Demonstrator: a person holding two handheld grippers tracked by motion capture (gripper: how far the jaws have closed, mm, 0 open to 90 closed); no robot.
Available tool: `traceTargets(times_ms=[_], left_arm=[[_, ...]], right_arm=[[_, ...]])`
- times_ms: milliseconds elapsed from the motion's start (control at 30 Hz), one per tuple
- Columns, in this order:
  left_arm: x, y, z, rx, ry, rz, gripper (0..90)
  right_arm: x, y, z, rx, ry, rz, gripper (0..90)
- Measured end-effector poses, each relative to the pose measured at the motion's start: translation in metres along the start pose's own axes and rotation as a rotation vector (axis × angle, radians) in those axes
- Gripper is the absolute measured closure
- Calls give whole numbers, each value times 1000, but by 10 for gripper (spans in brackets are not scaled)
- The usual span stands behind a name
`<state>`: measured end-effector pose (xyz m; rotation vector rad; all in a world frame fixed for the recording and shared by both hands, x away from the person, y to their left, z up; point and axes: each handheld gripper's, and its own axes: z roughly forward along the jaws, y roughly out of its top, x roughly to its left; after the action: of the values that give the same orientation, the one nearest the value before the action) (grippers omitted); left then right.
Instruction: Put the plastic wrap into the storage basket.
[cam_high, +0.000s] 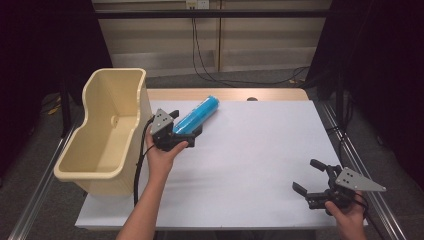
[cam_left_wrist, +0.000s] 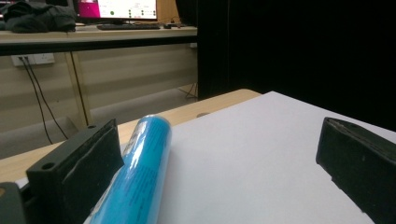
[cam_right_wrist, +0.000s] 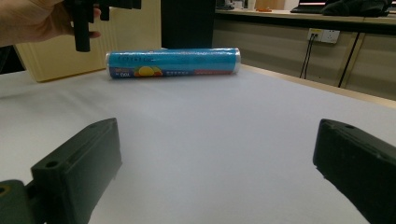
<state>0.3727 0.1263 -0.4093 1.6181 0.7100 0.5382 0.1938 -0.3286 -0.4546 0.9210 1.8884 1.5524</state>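
Bin: I am seeing a cream plastic bin (cam_high: 107, 135) sitting at the left edge of the tabletop (cam_high: 250, 165), its open top facing up and part of it hanging over the side.

Left gripper: I am holding the left gripper (cam_high: 186, 131) just right of the bin, low over the tabletop. Its jaws are standing spread wide, not clamped. In the left gripper view the near end of the blue roll (cam_left_wrist: 140, 177) is lying between them, right against the left-hand jaw, with a broad gap to the other jaw.

Blue roll: I am watching the blue roll (cam_high: 197, 115) lying on its side on the white tabletop, slanting from the left gripper up toward the far edge. In the right gripper view the blue roll (cam_right_wrist: 173, 62) is showing printed labelling along its length, with the bin behind it.

Right gripper: I am holding the right gripper (cam_high: 310, 176) near the front right corner of the tabletop, well apart from the roll. Its jaws are gaping open over bare white surface, gripping nothing, and pointing across toward the roll.

Background: I am seeing cables (cam_high: 205, 70) trailing on the floor beyond the tabletop.
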Motion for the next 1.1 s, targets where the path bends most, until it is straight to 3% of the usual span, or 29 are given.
traceTargets(times_ms=[167,233,267,800,1100], left_arm=[[3,1,6,-25,6,-21,0],[4,0,8,-20,15,7,0],[4,-1,9,-20,21,-2,0],[17,13,36,64,41,-24,0],[21,18,53,138,89,-24,16]], right_arm=[[0,0,0,1,0,0,6],[0,0,0,2,0,-2,6],[0,0,0,2,0,-2,6],[-1,-1,1,4,1,0,7],[-2,-1,-1,1,0,2,7]])
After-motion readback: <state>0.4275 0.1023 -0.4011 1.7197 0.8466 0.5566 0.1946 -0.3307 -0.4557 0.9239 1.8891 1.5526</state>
